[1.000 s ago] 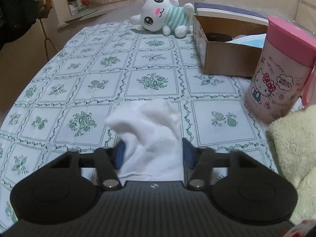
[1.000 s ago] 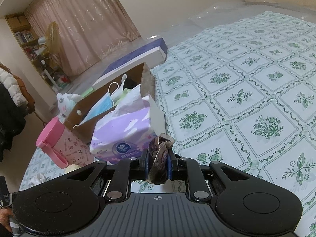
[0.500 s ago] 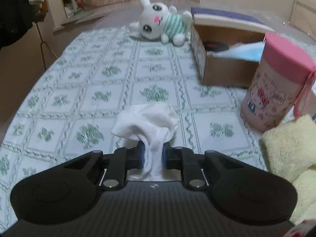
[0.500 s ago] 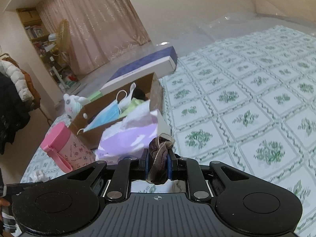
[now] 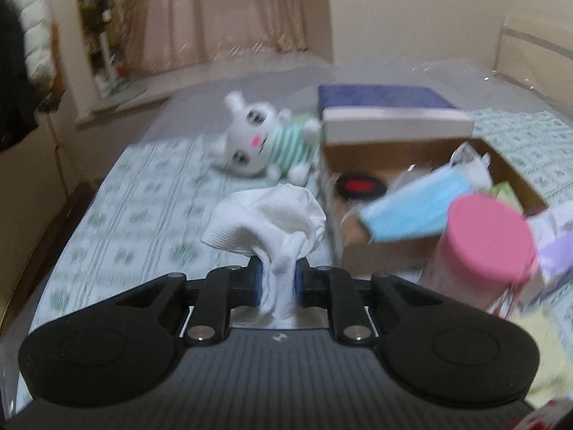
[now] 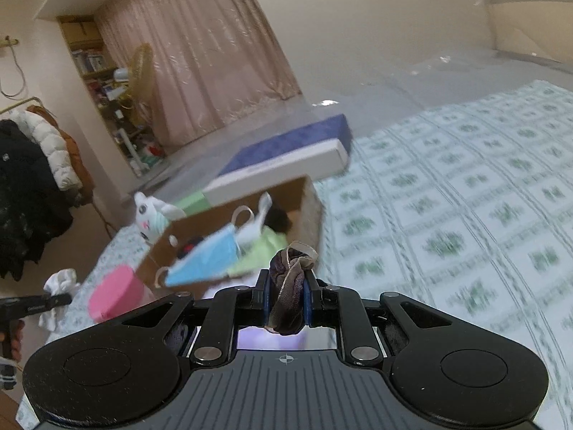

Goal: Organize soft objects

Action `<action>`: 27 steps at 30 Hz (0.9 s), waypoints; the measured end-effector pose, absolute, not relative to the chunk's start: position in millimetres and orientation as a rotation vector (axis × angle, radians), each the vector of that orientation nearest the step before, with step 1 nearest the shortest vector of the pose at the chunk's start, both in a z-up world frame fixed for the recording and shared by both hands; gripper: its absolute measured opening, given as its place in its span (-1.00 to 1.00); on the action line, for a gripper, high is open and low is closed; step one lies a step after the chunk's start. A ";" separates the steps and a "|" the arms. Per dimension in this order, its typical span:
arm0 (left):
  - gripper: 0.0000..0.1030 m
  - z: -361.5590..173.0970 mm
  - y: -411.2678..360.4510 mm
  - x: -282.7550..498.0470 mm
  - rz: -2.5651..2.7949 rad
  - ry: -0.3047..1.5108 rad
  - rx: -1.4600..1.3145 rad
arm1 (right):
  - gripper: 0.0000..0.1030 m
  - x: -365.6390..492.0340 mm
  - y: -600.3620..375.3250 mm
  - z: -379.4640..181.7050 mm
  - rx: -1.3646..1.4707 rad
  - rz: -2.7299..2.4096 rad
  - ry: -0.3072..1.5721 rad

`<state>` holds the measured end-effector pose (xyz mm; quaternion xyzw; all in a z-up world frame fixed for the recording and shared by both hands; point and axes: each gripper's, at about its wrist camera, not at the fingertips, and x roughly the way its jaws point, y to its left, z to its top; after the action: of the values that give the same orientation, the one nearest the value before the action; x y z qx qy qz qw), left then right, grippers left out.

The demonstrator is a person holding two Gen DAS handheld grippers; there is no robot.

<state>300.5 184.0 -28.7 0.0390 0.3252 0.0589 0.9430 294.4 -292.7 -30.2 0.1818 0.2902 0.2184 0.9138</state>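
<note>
We have both hands loaded. Our left hand-held gripper (image 5: 277, 279) has its jaws pinched on a white sock (image 5: 272, 222), which bunches above the pads and hangs clear of the patterned table (image 5: 136, 215). Our right hand-held gripper (image 6: 286, 302) is clamped on a small brown stocking (image 6: 290, 283), which is wadded between its pads.

The open cardboard box (image 5: 426, 247), which already holds a blue face mask (image 5: 412, 215), looks like the place for both. From the left gripper it lies ahead and to the right, just past the pink cup (image 5: 487, 247), with its long axis running away from us. From the right gripper the box lies ahead and slightly left, and seems nearer, so we judge that the stocking has the shorter path. A plush toy (image 5: 265, 147) waits beyond the box's left end.
</note>
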 end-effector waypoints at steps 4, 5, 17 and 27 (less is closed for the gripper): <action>-0.69 -12.5 165.1 336.0 0.049 0.635 0.096 | -0.67 329.0 -280.8 -19.1 0.384 0.503 0.596; -0.69 -10.2 160.7 345.1 0.035 0.634 0.099 | -0.67 338.5 -277.5 -17.5 0.390 0.514 0.597; -0.68 -25.5 114.5 442.1 -0.068 0.690 0.185 | -0.67 428.5 -231.2 -20.2 0.270 0.567 0.626; -0.67 -47.3 101.2 473.9 -0.073 0.733 0.226 | -0.55 483.4 -201.7 -43.9 0.212 0.506 0.673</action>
<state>473.9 101.2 -47.3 0.1103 0.3575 -0.0354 0.9267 483.4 -201.7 -43.9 0.1025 0.3259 0.2449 0.9073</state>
